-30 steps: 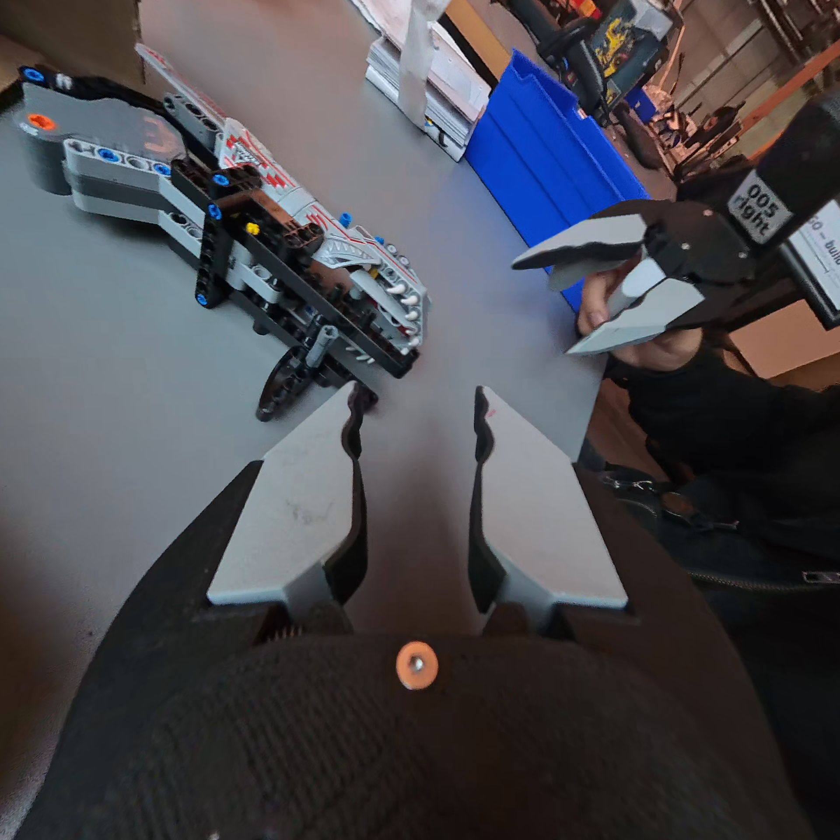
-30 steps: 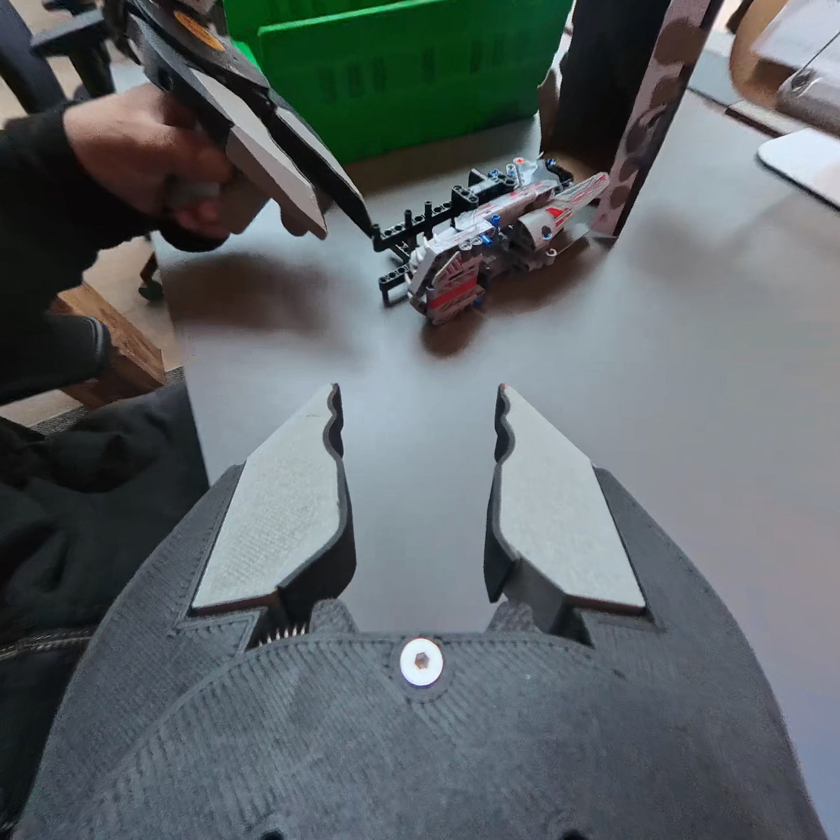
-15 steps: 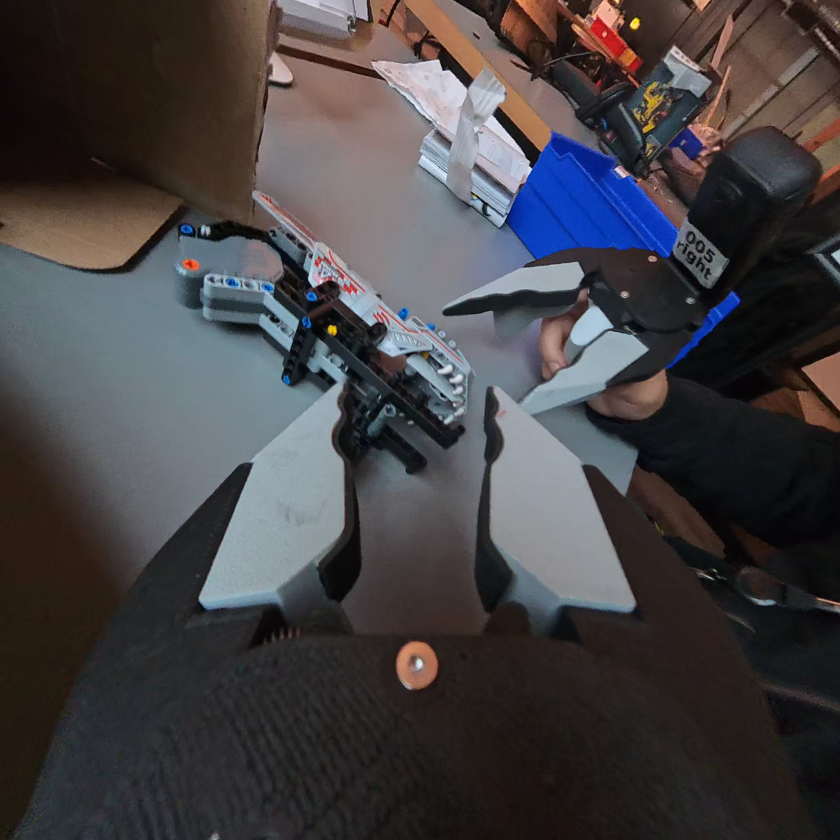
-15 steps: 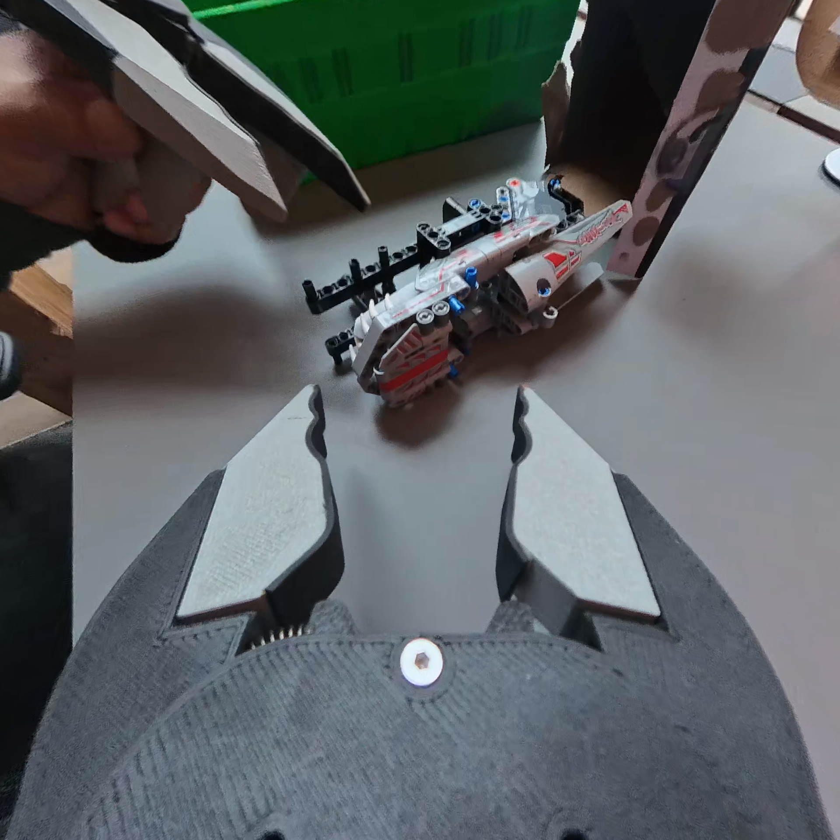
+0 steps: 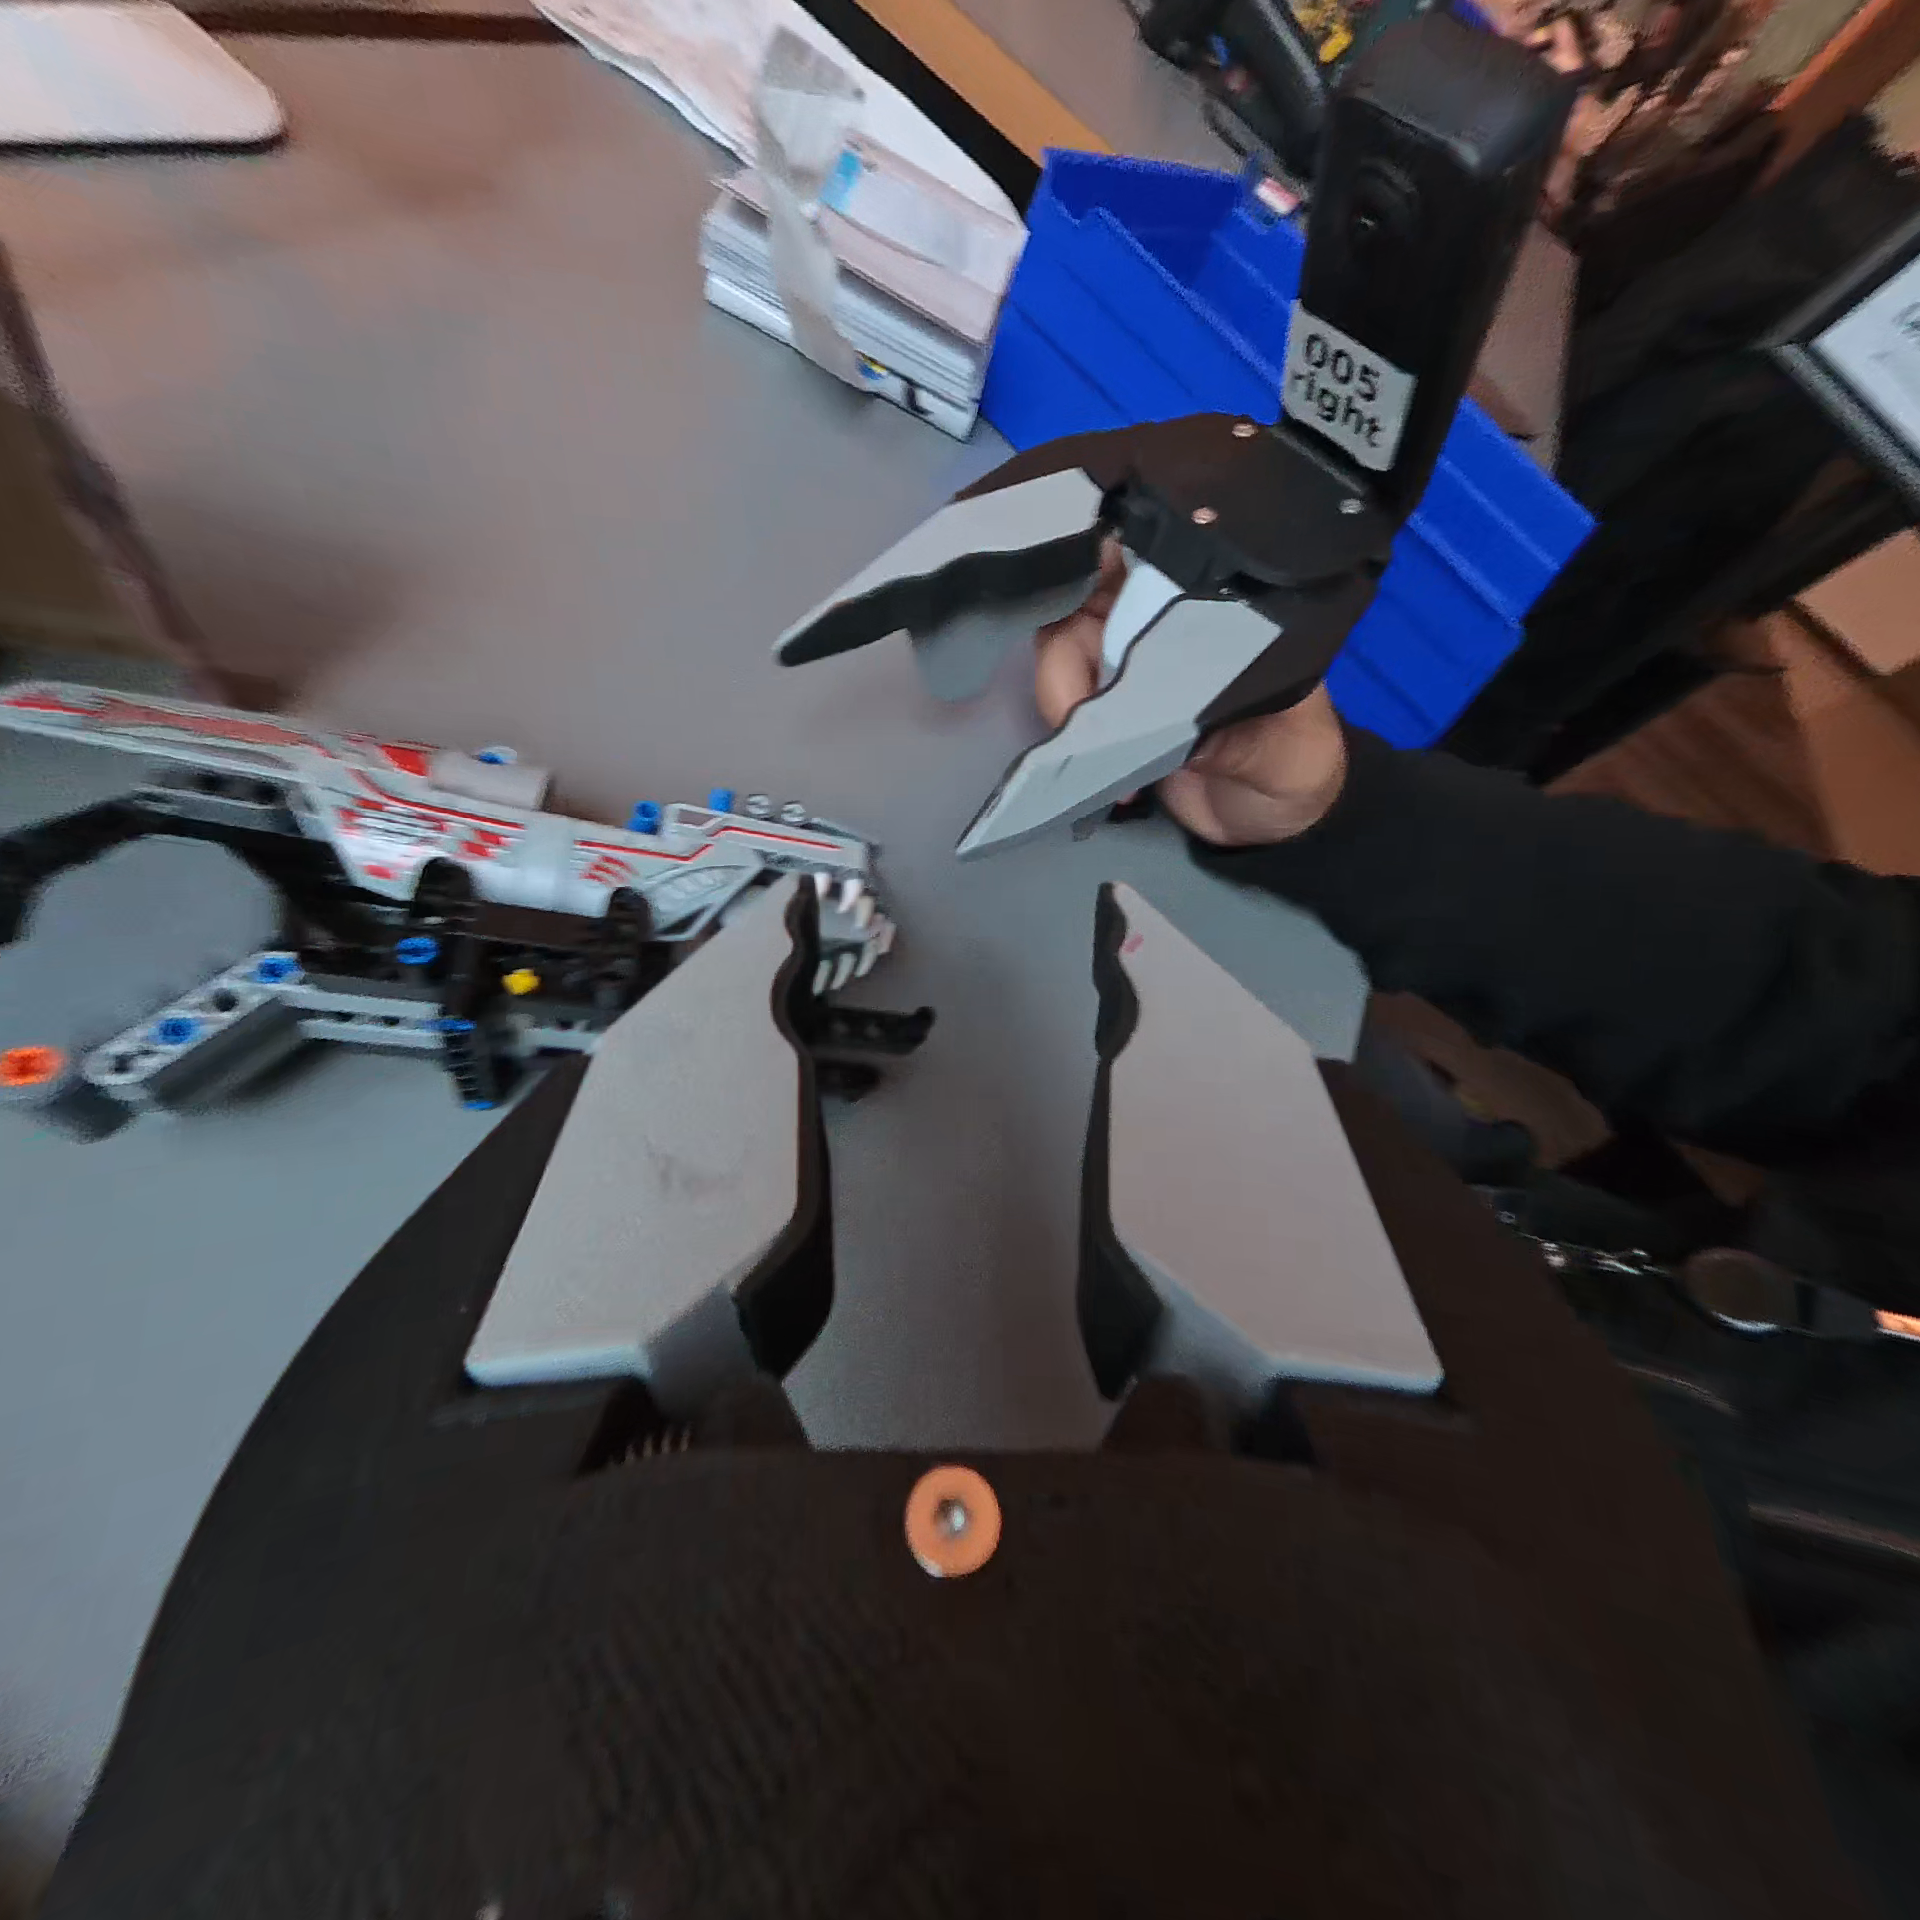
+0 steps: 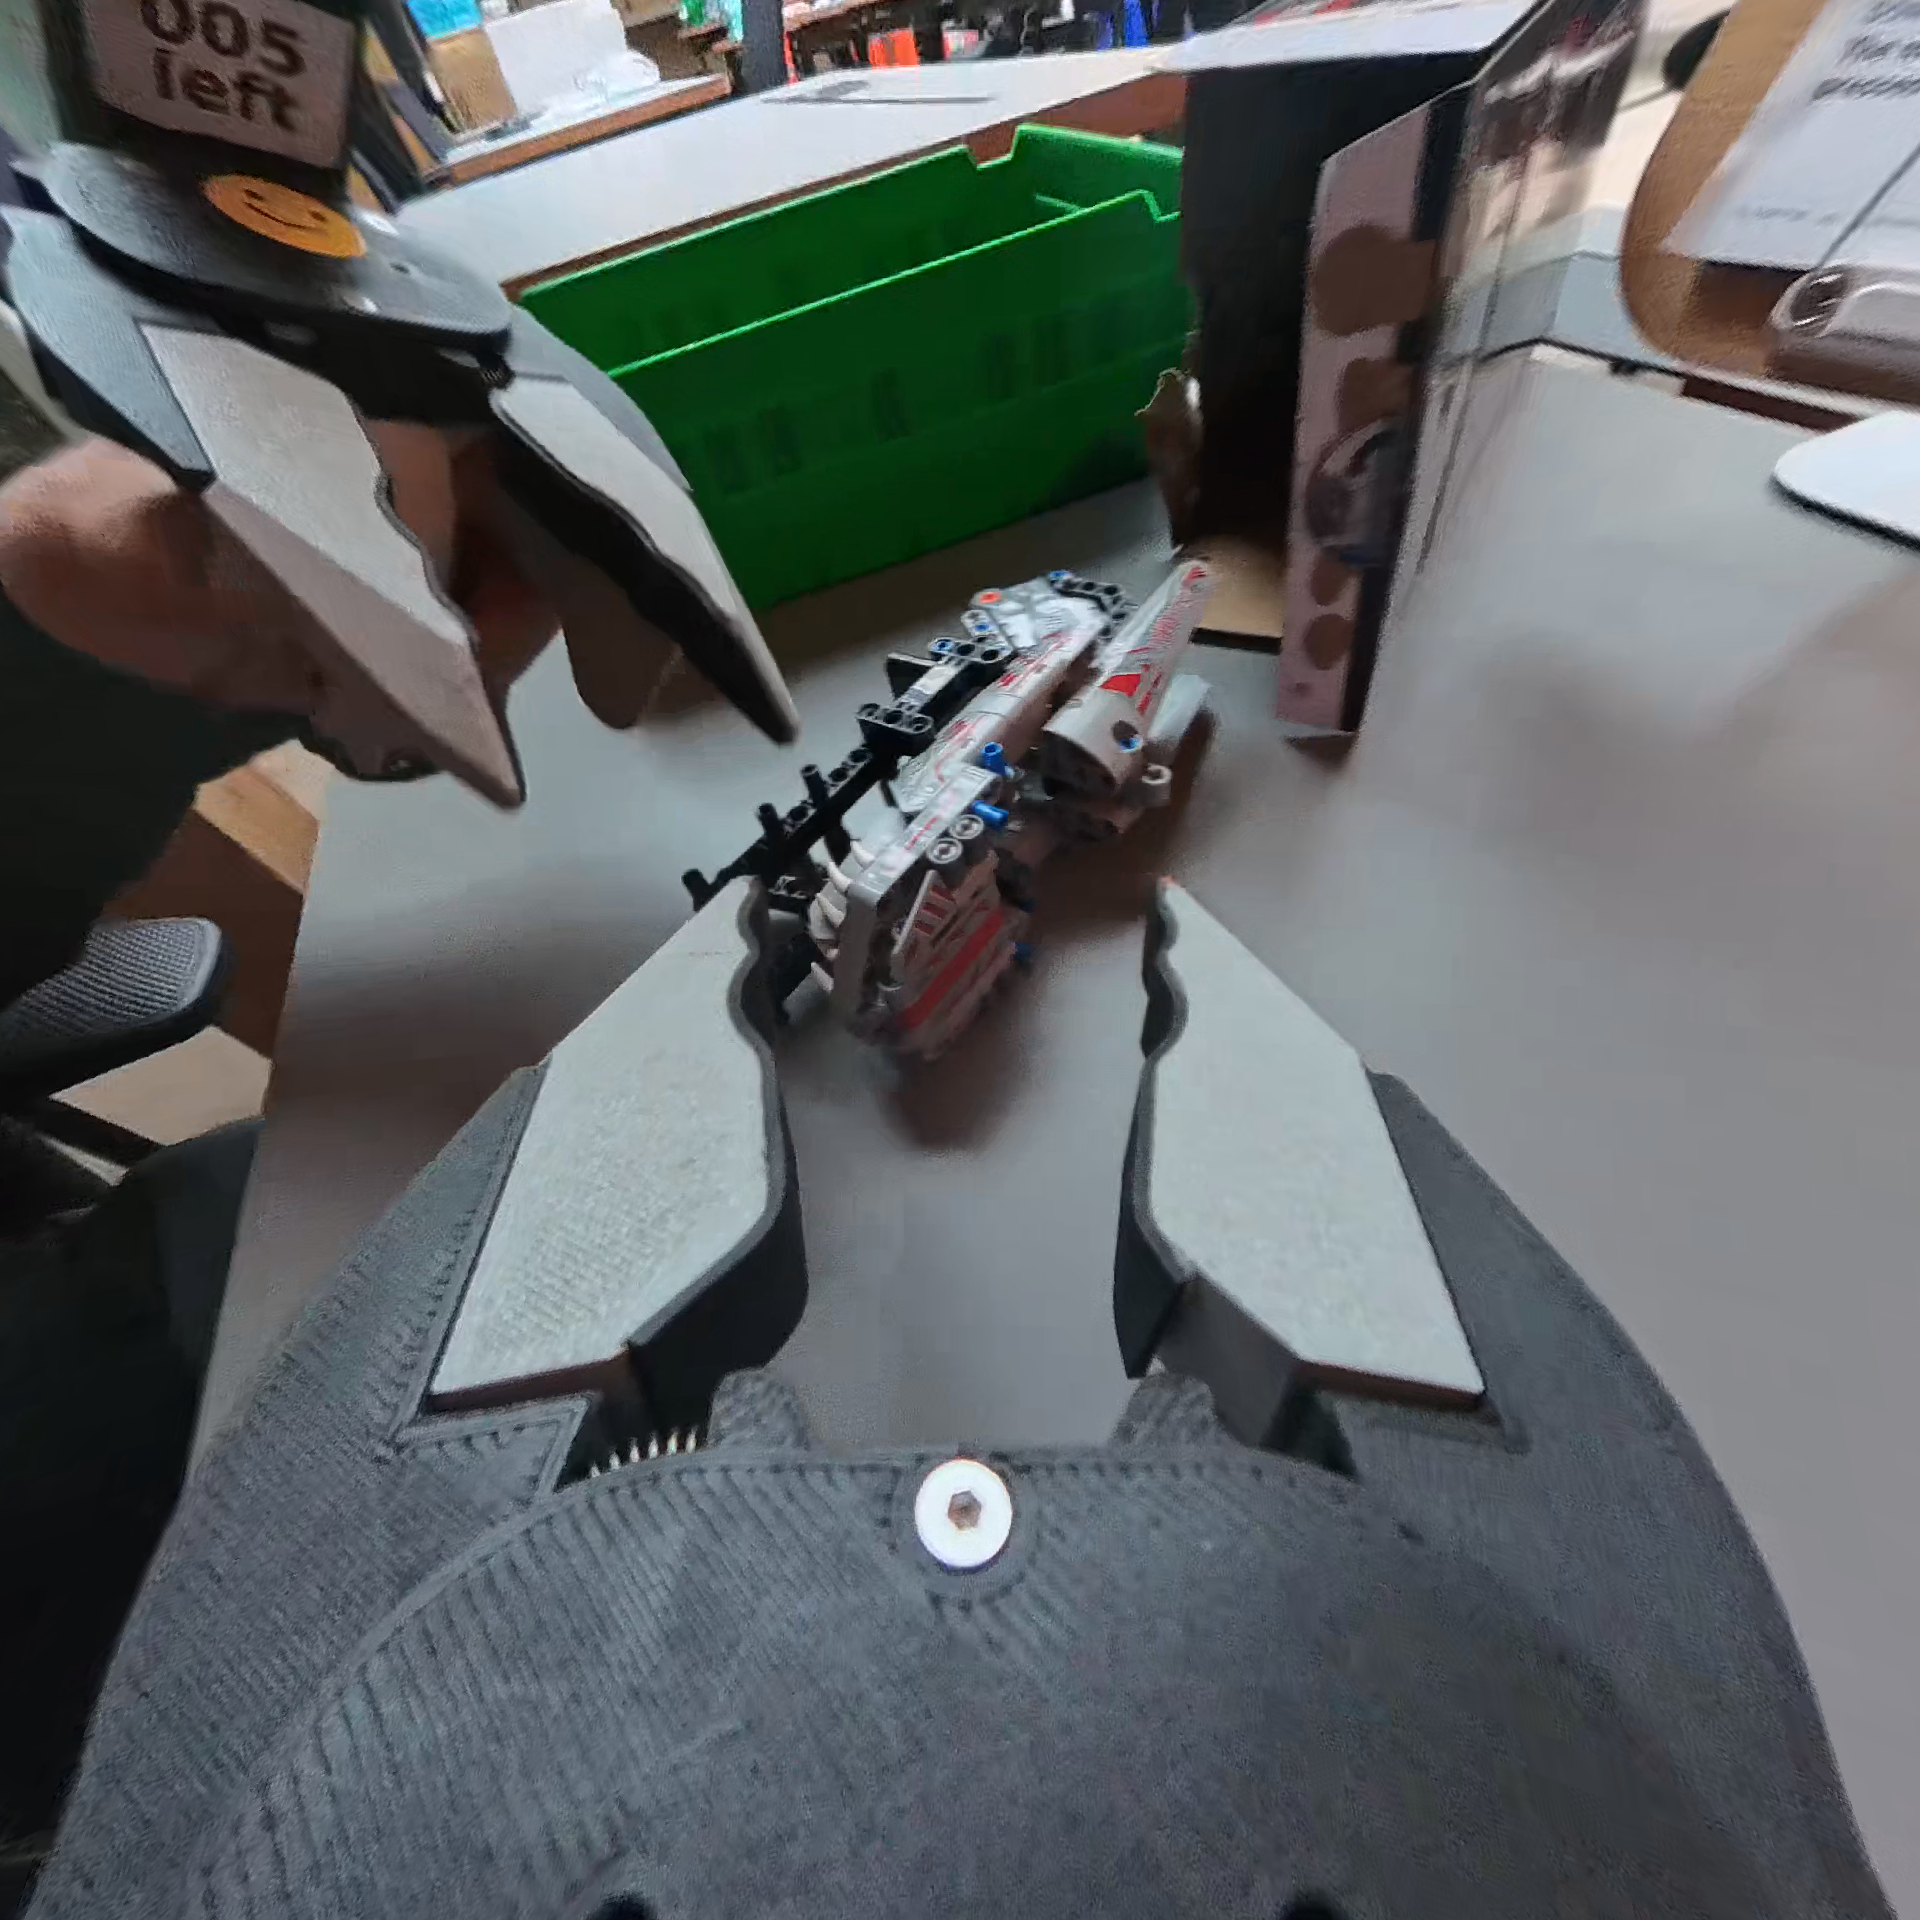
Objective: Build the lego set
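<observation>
A long grey, black and red lego model (image 5: 436,883) with white teeth at its near end lies on the grey table (image 5: 520,436). My left gripper (image 5: 945,904) is open and empty, its left finger just in front of the toothed end. My right gripper (image 6: 956,914) is open and empty, its fingertips on either side of the model's near end (image 6: 935,935) without touching it. The right gripper also shows in the left wrist view (image 5: 883,748), open, above the table. The left gripper shows in the right wrist view (image 6: 644,758), open, above the model's black beam.
A blue bin (image 5: 1247,364) and a stack of booklets (image 5: 862,270) stand at the table's far right. A green bin (image 6: 883,364) and an open cardboard box (image 6: 1351,416) stand behind the model. A person's sleeve (image 5: 1610,987) crosses the table edge.
Both grippers have come closer to the model's toothed end. The left view has swung so the model now lies to the left. The right gripper has opened wider. The model has not moved.
</observation>
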The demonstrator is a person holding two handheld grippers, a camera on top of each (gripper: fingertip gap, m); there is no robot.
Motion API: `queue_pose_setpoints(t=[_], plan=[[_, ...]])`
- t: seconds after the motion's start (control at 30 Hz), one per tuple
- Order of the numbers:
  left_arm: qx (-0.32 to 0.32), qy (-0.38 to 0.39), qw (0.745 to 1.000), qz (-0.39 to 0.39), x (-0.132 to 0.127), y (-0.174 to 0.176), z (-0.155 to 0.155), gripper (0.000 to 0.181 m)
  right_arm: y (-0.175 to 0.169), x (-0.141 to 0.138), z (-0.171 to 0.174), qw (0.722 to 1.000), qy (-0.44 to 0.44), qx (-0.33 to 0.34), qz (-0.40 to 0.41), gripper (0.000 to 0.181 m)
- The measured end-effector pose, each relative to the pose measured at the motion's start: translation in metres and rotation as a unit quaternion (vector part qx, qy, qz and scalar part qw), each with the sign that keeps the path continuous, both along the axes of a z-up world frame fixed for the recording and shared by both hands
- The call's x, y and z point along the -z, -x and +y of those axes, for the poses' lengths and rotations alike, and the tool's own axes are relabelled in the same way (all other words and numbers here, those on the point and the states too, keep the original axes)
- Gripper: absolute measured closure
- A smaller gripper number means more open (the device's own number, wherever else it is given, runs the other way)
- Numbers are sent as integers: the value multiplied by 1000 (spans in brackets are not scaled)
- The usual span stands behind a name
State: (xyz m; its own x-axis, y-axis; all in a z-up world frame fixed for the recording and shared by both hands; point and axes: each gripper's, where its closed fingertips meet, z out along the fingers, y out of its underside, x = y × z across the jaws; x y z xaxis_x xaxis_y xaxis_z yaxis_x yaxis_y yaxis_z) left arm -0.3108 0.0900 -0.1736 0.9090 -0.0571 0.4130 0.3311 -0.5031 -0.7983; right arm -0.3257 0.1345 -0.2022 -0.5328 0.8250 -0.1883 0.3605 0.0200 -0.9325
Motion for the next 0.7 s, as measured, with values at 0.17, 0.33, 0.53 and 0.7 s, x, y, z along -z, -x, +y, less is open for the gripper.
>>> queue_pose_setpoints(t=[0.17,0.33,0.53,0.7], plan=[[-19,-3,999,32,8,22,-1,126,5,9,12,999,-27,0,-18,110],[9,-43,999,18,13,31,-7,126,-3,7,2,999,10,-30,-35,106],[9,-54,998,41,27,43,-16,129,-2,16,-7,998,-24,-42,-50,113],[21,-44,996,76,25,48,-11,126,-2,11,-5,998,-9,-44,-39,116]])
